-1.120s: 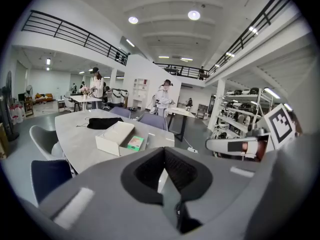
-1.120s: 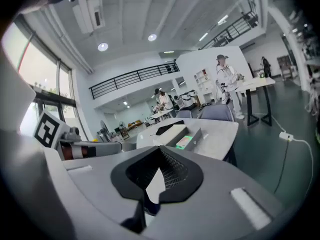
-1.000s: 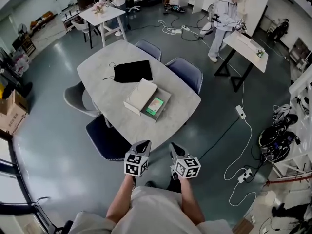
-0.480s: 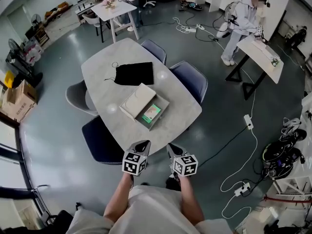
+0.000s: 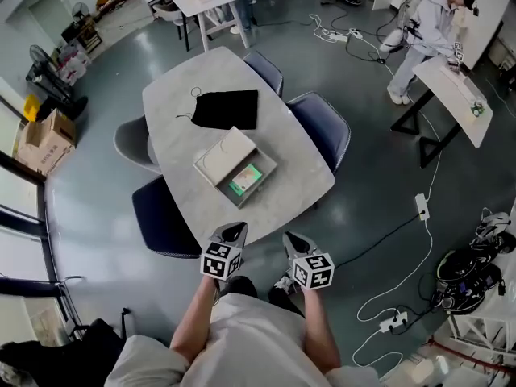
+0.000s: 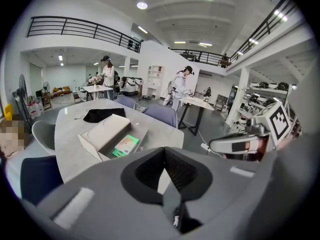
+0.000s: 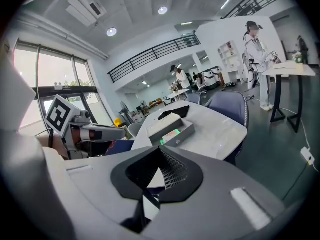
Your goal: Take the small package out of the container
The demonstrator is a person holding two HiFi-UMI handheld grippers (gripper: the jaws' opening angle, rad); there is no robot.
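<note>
Presently the left tool (image 5: pixel 235 231) and right tool (image 5: pixel 291 239) are both clenched, empty, near the table (image 5: pixel 298 176) edge. The small package (image 5: pixel 244 181) lies inside the open container (image 5: pixel 270 172).

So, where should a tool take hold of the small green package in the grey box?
Probably from above, pinching the flat green package across its two long edges: it lies flat in the open grey box, walls around it, with the cream lid along one side, so only its top is free.
</note>
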